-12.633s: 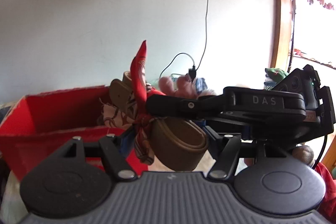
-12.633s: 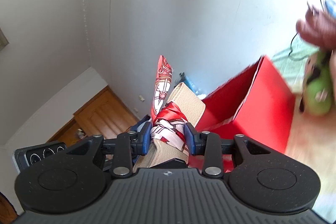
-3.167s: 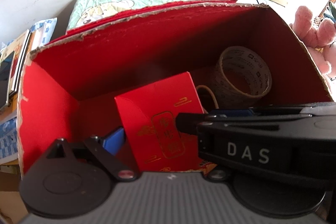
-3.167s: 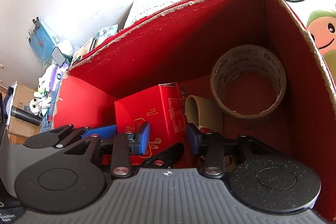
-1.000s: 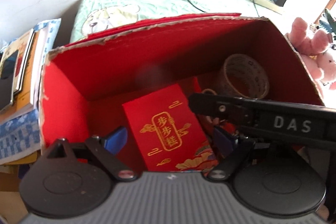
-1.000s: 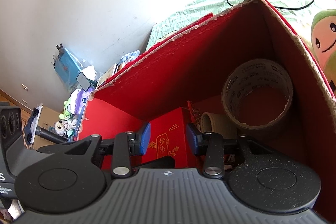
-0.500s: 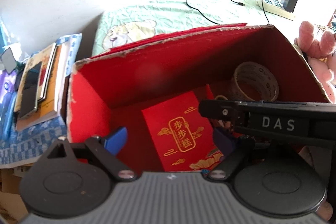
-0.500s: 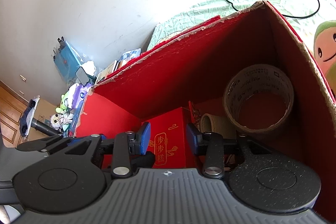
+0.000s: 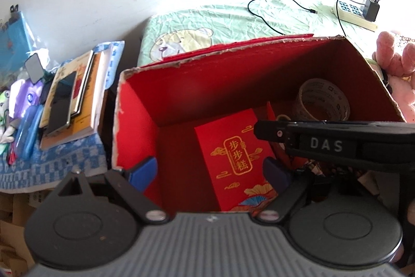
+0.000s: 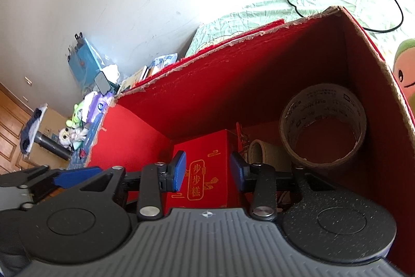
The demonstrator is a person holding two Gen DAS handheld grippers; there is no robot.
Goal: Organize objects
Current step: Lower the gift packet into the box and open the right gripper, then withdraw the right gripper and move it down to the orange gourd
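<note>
An open red cardboard box (image 9: 135,121) (image 10: 259,64) stands on the bed. Inside lies a red gift box (image 9: 233,149) (image 10: 205,173) with gold characters. To its right are a rolled tan belt (image 10: 262,152) and a brown tape roll (image 9: 324,100) (image 10: 321,129). My left gripper (image 9: 207,171) hangs open above the box's left half, nothing between its blue pads. My right gripper (image 10: 208,170) is also open over the gift box, holding nothing. Its black body (image 9: 324,144) crosses the left wrist view on the right.
A stack of books with a phone (image 9: 70,105) lies on a blue checked cloth left of the box. A power strip (image 9: 355,12) and black cable (image 9: 272,14) rest on the green sheet behind. A pink plush (image 9: 399,74) and a green plush (image 10: 406,69) sit at the right.
My left gripper has drawn back and up from the box, so the books at the left come into view. The right gripper has stayed in place with a slight roll.
</note>
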